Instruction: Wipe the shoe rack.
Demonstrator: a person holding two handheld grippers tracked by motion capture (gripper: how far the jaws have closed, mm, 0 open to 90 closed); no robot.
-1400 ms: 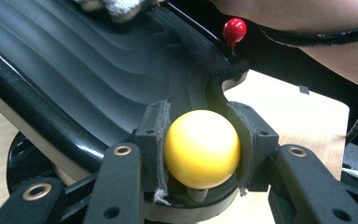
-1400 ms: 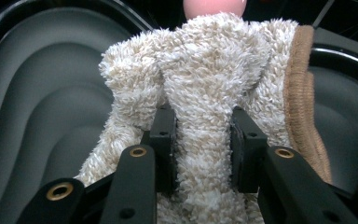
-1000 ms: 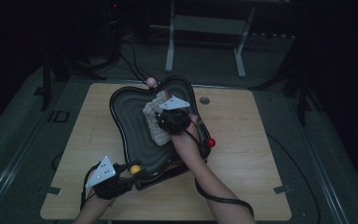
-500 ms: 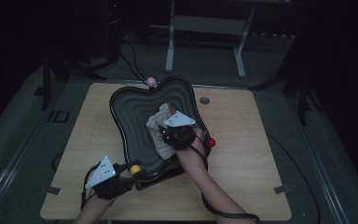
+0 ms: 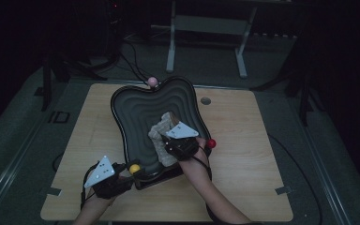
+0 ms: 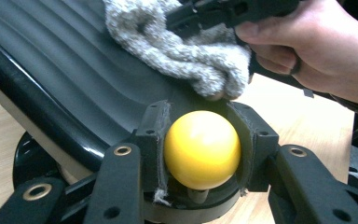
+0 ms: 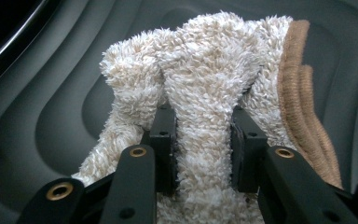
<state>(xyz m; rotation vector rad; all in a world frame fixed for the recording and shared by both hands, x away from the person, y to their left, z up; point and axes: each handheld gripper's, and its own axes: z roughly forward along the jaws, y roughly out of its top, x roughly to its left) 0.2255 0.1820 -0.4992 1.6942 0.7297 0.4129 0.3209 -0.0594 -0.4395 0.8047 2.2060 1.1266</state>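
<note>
A black tray [image 5: 138,110] with wavy ridges lies on the wooden table [image 5: 243,140]. On its near right part rests a fluffy cream cloth [image 5: 158,134] with a brown hem. My right gripper [image 5: 169,142] is shut on a fold of the cloth [image 7: 205,84], whose pile bulges between the jaws of the right gripper [image 7: 203,149]. A yellow ball knob [image 5: 134,168] stands at the tray's near edge. My left gripper [image 5: 130,171] is shut on it, and the yellow ball [image 6: 202,148] sits snug between the pads.
A red ball knob [image 5: 211,143] sticks out at the tray's right edge and a pink one [image 5: 153,81] at its far edge. A small round grommet [image 5: 206,101] sits in the tabletop beyond the tray. Metal stand legs [image 5: 171,47] rise behind the table.
My right gripper has dragged the cloth across the tray toward the near side and slightly right. The left gripper has stayed on the yellow ball.
</note>
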